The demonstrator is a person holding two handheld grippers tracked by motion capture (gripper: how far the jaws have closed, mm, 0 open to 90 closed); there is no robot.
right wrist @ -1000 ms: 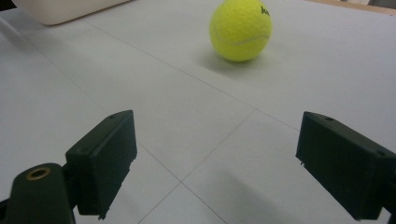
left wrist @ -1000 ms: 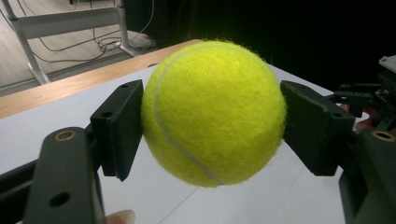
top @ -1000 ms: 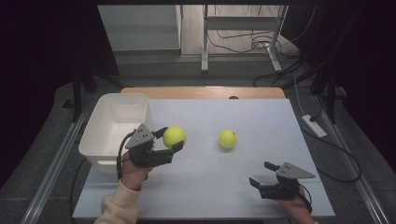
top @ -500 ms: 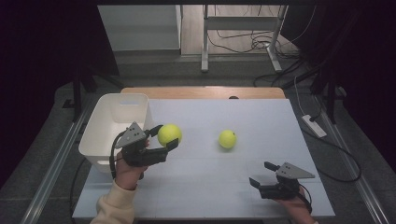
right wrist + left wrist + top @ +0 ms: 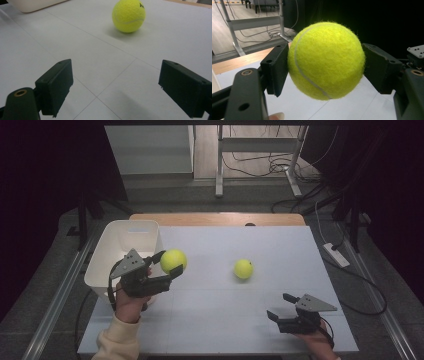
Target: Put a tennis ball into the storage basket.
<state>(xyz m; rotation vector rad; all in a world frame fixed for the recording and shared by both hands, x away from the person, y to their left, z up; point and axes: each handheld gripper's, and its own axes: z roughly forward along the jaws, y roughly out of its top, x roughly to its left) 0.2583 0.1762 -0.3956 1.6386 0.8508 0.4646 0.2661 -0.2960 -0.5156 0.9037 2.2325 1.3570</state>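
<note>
Left tool (image 5: pixel 167 265) holds a yellow tennis ball (image 5: pixel 173 260) clear of the bench (image 5: pixel 220 320), just beside the near right corner of the white bin (image 5: pixel 122 237). In the left gripper view the ball (image 5: pixel 326 60) sits between the two flat black pads, one pressed on each flank at about its widest part; no visible dent in the felt, so the squeeze looks moderate.

Second tennis ball (image 5: pixel 243 269) rests on the bench well to the right of the bin, apart from both tools. Right gripper view has it (image 5: pixel 128 15) ahead of the jaws and slightly left of their centre line, seam and a dark printed mark showing on top.

Right tool (image 5: pixel 281 307) lies low at the near edge of the bench, far right of the bin, jaws spread wide and holding nothing, with bare bench between them.

Handling, as judged:
- Light, hollow, springy; should give a little under the pads and push back.
- Felt nap offers good friction against flat pads, so a slip is unlikely if the grip crosses the middle.
- Round body rolls freely on the smooth bench; a glancing touch from one jaw would likely send the free ball away.
- Best hold: straddle the widest girth, pads opposite each other. Gripping above or below that line risks the ball squirting out.
- Not fragile; a short drop into the bin should do no harm, though it may bounce.
</note>
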